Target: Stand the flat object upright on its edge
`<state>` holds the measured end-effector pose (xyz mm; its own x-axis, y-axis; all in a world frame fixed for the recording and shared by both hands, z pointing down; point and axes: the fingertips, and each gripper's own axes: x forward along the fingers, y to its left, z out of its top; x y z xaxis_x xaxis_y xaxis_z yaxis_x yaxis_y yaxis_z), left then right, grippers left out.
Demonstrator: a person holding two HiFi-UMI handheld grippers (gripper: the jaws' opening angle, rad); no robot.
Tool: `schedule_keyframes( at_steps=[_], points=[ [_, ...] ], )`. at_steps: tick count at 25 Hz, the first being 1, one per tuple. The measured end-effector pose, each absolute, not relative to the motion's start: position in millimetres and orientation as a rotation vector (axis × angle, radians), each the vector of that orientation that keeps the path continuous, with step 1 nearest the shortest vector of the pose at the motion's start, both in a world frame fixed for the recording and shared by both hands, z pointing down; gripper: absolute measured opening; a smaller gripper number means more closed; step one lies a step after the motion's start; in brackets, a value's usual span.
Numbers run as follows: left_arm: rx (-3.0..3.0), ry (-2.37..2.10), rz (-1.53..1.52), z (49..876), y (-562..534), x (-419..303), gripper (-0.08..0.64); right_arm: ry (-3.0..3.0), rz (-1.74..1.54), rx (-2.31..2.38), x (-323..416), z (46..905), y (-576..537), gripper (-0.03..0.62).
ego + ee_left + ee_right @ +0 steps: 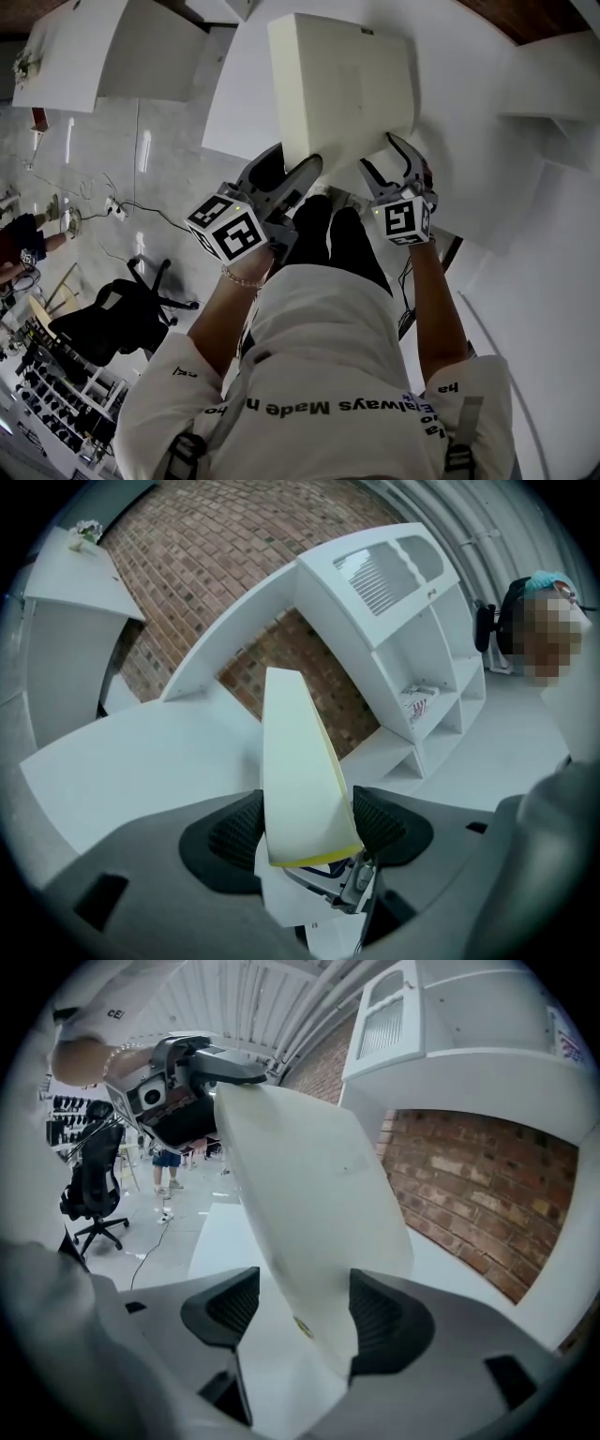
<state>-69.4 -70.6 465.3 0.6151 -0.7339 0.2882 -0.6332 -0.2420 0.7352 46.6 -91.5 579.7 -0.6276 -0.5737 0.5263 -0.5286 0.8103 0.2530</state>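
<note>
Left hand-held gripper (307,829): clenched on the flat object (295,752), a thick cream board. The ribbed pads (234,832) bear on both faces at one near corner. Right hand-held gripper (300,1307): astride the other near corner and not clearly clamped. One pad lies against the board, while the other shows a sliver of white between itself and the board. Flat object, location: raised over the near edge of the white tabletop (469,75), tilted, with its broad face turned up toward the head view. It is not yet standing on its edge, and no view shows whether its far edge rests on the tabletop. Hazards, as judged: the single firm grip sits at a corner, so the board may pivot about those pads as it is tipped. The looser right side may let it slide out. The far edge may skid on the smooth tabletop. Once the board stands on so narrow an edge, too early a release could let it fall flat. Pose: left forearm (211,319) and right forearm (436,300) both reach forward from the torso, roughly parallel, with the marker cubes facing upward and a bead bracelet (242,278) at the left wrist. Surroundings: white shelf unit (412,667), brick wall (187,564), black office chair (122,309) on the floor.
</note>
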Motion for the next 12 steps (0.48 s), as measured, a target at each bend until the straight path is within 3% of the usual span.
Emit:
schedule_keyframes(
  at_steps=[12],
  points=[
    [2.048, -1.179, -0.081, 431, -117, -87, 0.296, -2.505, 0.073, 0.862, 11, 571, -124, 0.285]
  ],
)
